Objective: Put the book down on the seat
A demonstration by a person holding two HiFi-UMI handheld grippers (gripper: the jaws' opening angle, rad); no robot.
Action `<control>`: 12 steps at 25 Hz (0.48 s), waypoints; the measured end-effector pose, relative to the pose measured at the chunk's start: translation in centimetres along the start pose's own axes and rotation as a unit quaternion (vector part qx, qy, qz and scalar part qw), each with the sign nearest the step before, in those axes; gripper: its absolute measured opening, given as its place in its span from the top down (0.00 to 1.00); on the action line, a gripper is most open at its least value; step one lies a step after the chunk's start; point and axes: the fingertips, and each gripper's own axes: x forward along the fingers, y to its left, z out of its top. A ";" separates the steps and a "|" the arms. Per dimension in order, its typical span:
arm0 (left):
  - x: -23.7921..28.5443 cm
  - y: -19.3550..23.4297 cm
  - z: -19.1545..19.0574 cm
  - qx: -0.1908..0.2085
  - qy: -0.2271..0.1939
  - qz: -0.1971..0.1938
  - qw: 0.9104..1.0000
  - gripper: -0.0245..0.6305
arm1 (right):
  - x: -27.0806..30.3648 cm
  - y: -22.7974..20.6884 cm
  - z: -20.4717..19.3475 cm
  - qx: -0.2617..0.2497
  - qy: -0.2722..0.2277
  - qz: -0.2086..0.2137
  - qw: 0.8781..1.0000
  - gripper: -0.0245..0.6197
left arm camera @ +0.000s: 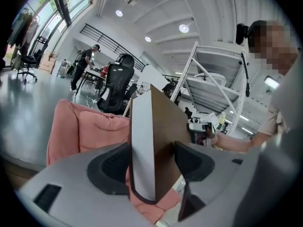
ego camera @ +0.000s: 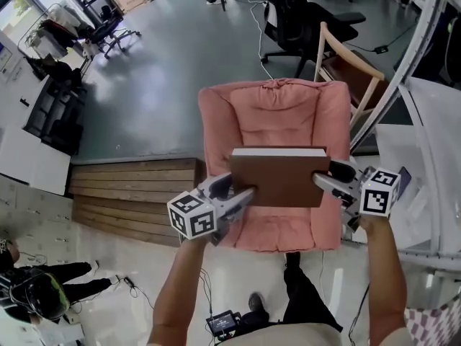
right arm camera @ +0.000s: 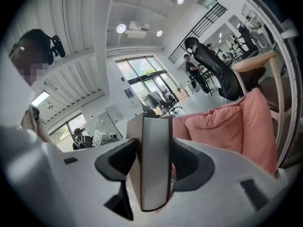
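A brown hardcover book (ego camera: 281,176) with white page edges hangs level above the seat of a pink cushioned armchair (ego camera: 277,117). My left gripper (ego camera: 241,195) is shut on its left edge, my right gripper (ego camera: 323,182) shut on its right edge. In the left gripper view the book (left arm camera: 150,150) stands on edge between the jaws, with the armchair (left arm camera: 78,131) behind. The right gripper view has the book (right arm camera: 152,167) pinched the same way, and the armchair (right arm camera: 234,122) lies to its right.
A wooden chair (ego camera: 347,69) and a black office chair (ego camera: 299,16) stand behind the armchair. A wooden step platform (ego camera: 133,193) lies to the left. A white table with papers (ego camera: 425,186) is at the right. A person (ego camera: 36,283) crouches at lower left.
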 end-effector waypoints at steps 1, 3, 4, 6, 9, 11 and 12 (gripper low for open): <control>0.7 0.9 -0.6 -0.005 0.003 0.000 1.000 0.54 | 0.4 -1.1 -0.5 0.005 0.002 -0.002 1.000 0.62; 2.1 2.4 -1.8 -0.015 0.009 0.001 1.000 0.54 | 1.2 -3.2 -1.4 0.012 0.005 -0.005 1.000 0.62; 2.8 3.1 -2.4 -0.020 0.011 0.001 1.000 0.54 | 1.5 -4.2 -1.8 0.017 0.005 -0.006 1.000 0.62; 4.1 4.6 -3.6 -0.032 0.014 0.002 0.999 0.54 | 2.2 -6.2 -2.8 0.027 0.006 -0.009 1.000 0.62; 5.7 6.8 -5.7 -0.052 0.022 0.005 0.998 0.54 | 3.4 -8.9 -4.4 0.044 0.008 -0.015 0.999 0.62; 6.4 8.1 -7.4 -0.067 0.030 0.008 0.997 0.54 | 4.2 -10.6 -6.0 0.060 0.012 -0.021 0.998 0.62; 6.8 8.8 -8.3 -0.075 0.034 0.009 0.997 0.54 | 4.6 -11.4 -6.8 0.067 0.013 -0.024 0.997 0.62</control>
